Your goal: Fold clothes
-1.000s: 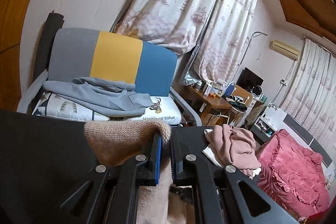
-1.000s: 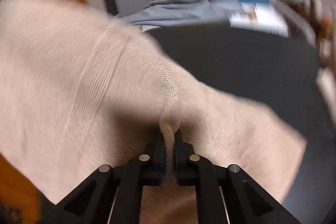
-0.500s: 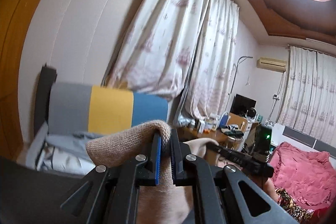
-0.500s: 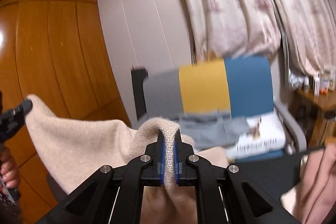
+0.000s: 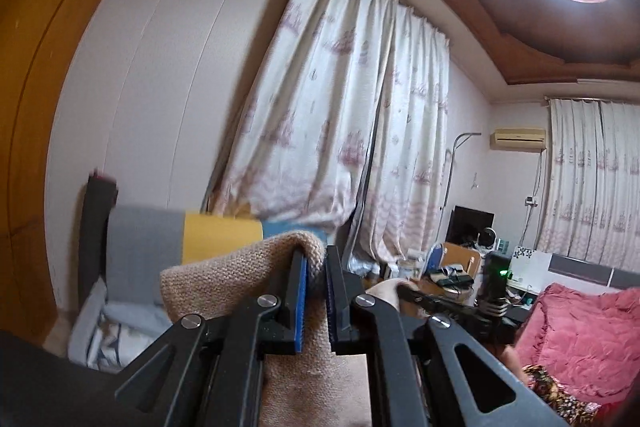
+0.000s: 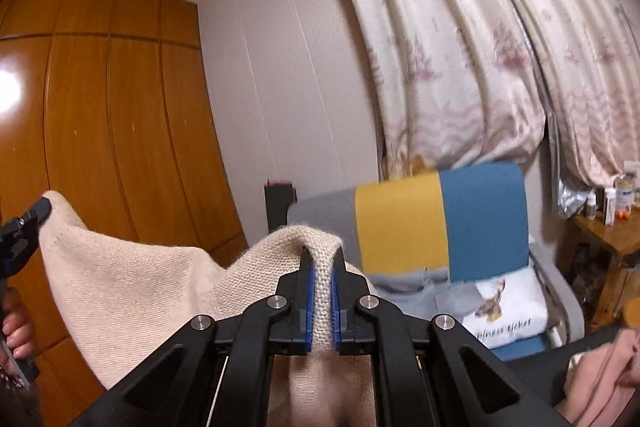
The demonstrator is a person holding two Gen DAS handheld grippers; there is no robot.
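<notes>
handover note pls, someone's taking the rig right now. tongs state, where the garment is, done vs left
Left tongs: shut on one edge of the beige knitted sweater.
Right tongs: shut on another edge of the same sweater.
Sweater: held up in the air, spread between the two tongs, sagging in between; lower part out of view.
Nearby: a pink garment lies at lower right; a grey garment lies on the grey, yellow and blue chair.
Done: sweater picked up and opened out.
Left: no fold visible yet. Probably lay it flat, fold it, then do the others.
</notes>
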